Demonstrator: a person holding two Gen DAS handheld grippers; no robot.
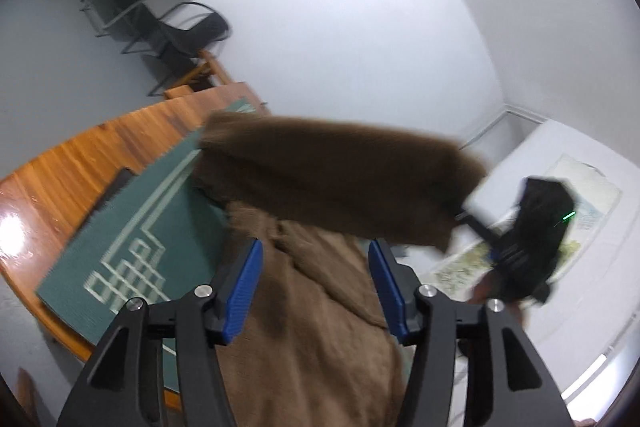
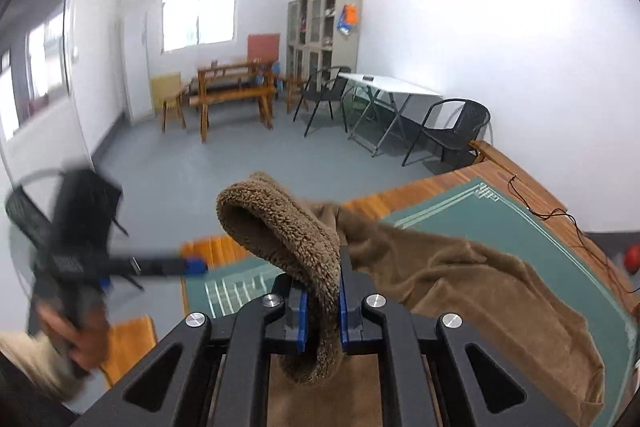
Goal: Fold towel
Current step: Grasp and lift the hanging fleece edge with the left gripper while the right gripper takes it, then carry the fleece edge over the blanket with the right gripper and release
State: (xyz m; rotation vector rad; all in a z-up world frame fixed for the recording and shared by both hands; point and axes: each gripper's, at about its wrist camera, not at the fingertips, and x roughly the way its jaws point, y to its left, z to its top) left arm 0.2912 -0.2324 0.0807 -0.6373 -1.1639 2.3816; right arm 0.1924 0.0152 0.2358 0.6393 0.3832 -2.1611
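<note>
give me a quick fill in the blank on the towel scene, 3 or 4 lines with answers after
1. The right tongs are shut on the ____.
2. The left tongs stand ____, their blue pads apart.
3. The towel is ____ in colour.
4. Under the towel, a green mat lies on the ____ table.

Missing words: towel; open; brown; wooden

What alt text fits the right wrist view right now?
The right tool is clamped shut on a fold of the brown towel, lifting it above the green mat on the wooden table. The left tool is blurred at left.
</note>
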